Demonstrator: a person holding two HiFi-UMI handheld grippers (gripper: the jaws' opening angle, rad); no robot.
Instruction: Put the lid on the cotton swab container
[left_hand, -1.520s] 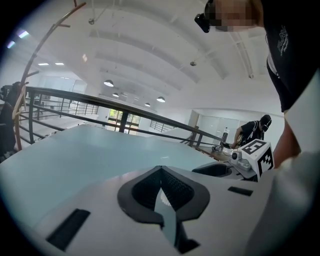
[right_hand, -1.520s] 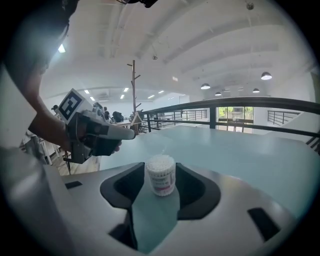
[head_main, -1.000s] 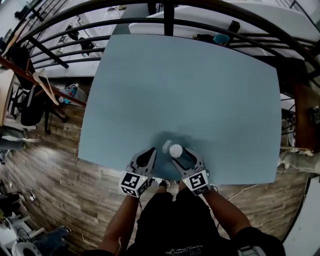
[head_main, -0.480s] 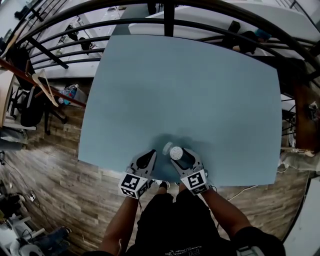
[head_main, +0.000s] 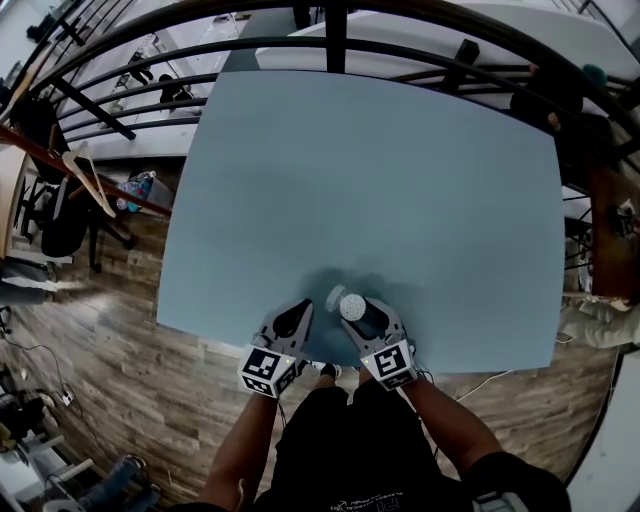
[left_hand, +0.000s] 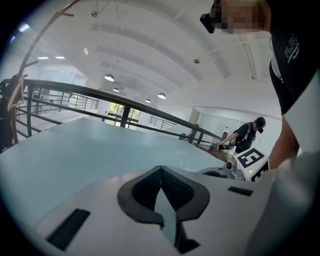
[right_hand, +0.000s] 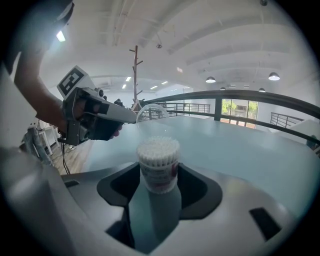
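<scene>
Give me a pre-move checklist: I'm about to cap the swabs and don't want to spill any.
1. The cotton swab container is clamped in the right gripper: ok, there is a pad against each side.
2. The container is upright with its mouth open: ok, the swab tips show at the top.
3. The lid is within reach: ok, it sits at the tip of the left gripper.
4. The left gripper has a firm hold on the lid: cannot tell. Its jaw tips meet, but the clear lid does not show in the left gripper view.
5. The lid is centred over the mouth: not ok. In the head view it is beside the container, on its left.
</scene>
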